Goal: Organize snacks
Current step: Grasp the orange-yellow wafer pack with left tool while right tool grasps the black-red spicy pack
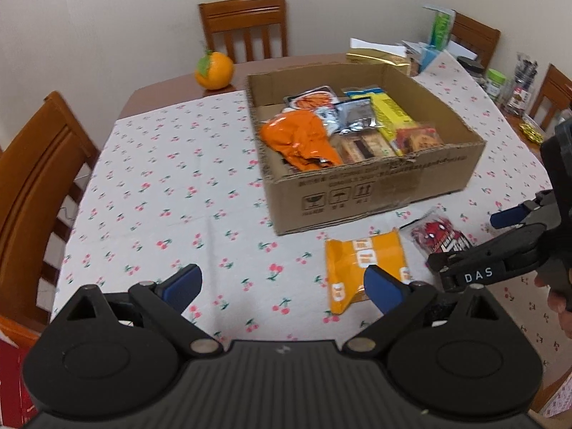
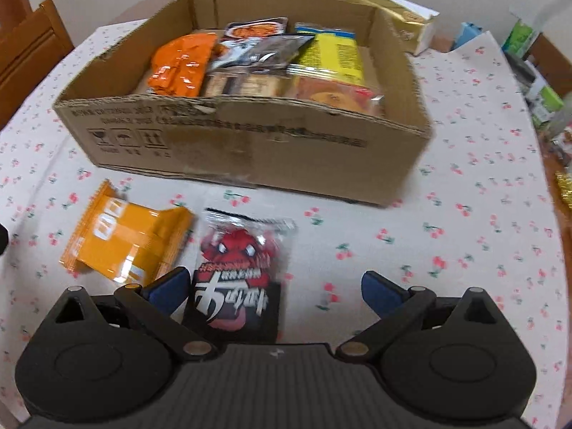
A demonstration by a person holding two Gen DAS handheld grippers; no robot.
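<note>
The cardboard box [image 2: 250,143] sits on the cherry-print tablecloth [image 1: 161,178], already holding several snacks: an orange bag [image 2: 178,64] at its 9 o'clock side, a silver pouch [image 2: 264,50] near the middle, a yellow packet [image 2: 332,53] toward 3 o'clock, and a clear-wrapped pastry [image 2: 332,96] against the near wall.

2 snacks lie flat on the cloth just outside the box's near wall, at its 6 o'clock. The orange-yellow packet [image 2: 125,243] is at the 9 o'clock side of the red-and-black packet [image 2: 239,279], and the 2 lie just beside each other, corners nearly touching.

The right gripper [image 2: 275,286] hangs low over the cloth with its blue pads spread wide, holding nothing; the red-and-black packet lies between the pads, close to the 9 o'clock one.

The left gripper [image 1: 282,286] is also spread wide and empty, with the orange-yellow packet partly behind its 3 o'clock pad.

Beyond the box, at 11 o'clock in the left wrist view, an orange fruit [image 1: 213,70] sits on bare table. A gold box [image 2: 400,14] and other clutter stand at 1 o'clock. Wooden chairs [image 1: 246,25] ring the table.
</note>
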